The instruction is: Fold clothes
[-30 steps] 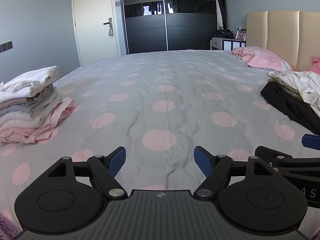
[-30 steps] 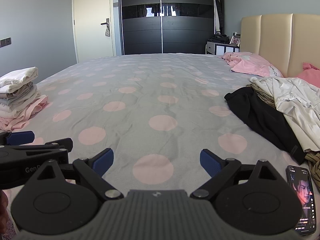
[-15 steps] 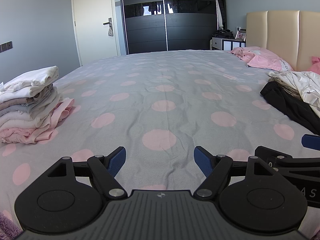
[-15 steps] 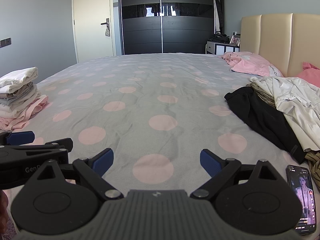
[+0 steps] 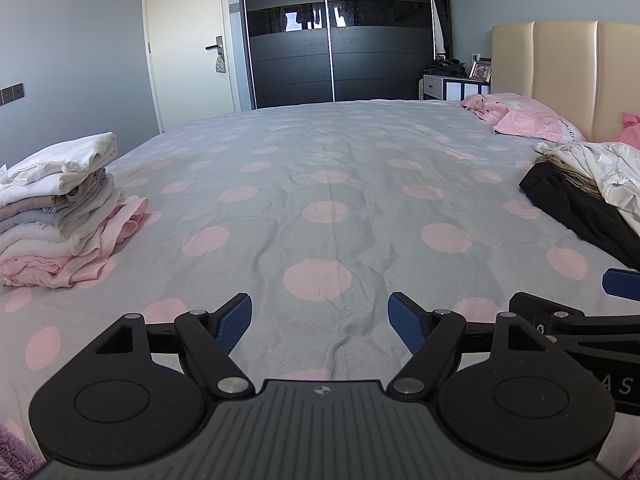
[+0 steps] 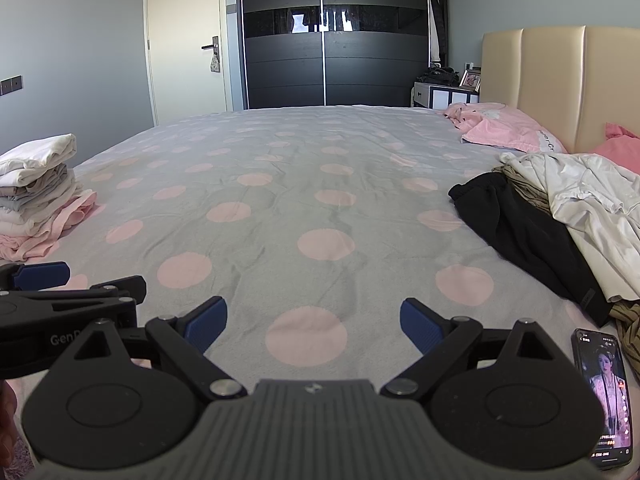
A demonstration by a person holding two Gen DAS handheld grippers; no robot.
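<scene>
Both grippers are just parked over the bed right now. Left gripper (image 5: 320, 318) has its blue pads spread wide with nothing between them, only polka-dot bedspread (image 5: 328, 184) underneath. Right gripper (image 6: 314, 320) is the same deal: jaws wide apart, nothing held.

The stuff that needs folding is off to the right near the headboard (image 6: 560, 80): a messy pile of unfolded clothes (image 6: 560, 216). The finished folded stack (image 5: 56, 200) sits at the left edge, well apart from the mess.

My guess is the step in hand is grabbing the next piece. I'd go for the black garment (image 6: 516, 232), since it's the nearest one and sticks out of the pile toward the middle. Pinch it at one edge with the right gripper, drag it onto the bare middle of the bed and flatten it before any fold. Watch the phone (image 6: 606, 396) lying just beside the right gripper so the fabric doesn't sweep it off.

Count: two grippers, one folded stack (roughly six or seven layers, hard to tell exactly), one loose pile with at least four pieces showing (black, white, olive-brown, striped), two pink pillows (image 6: 508, 128), one phone.
</scene>
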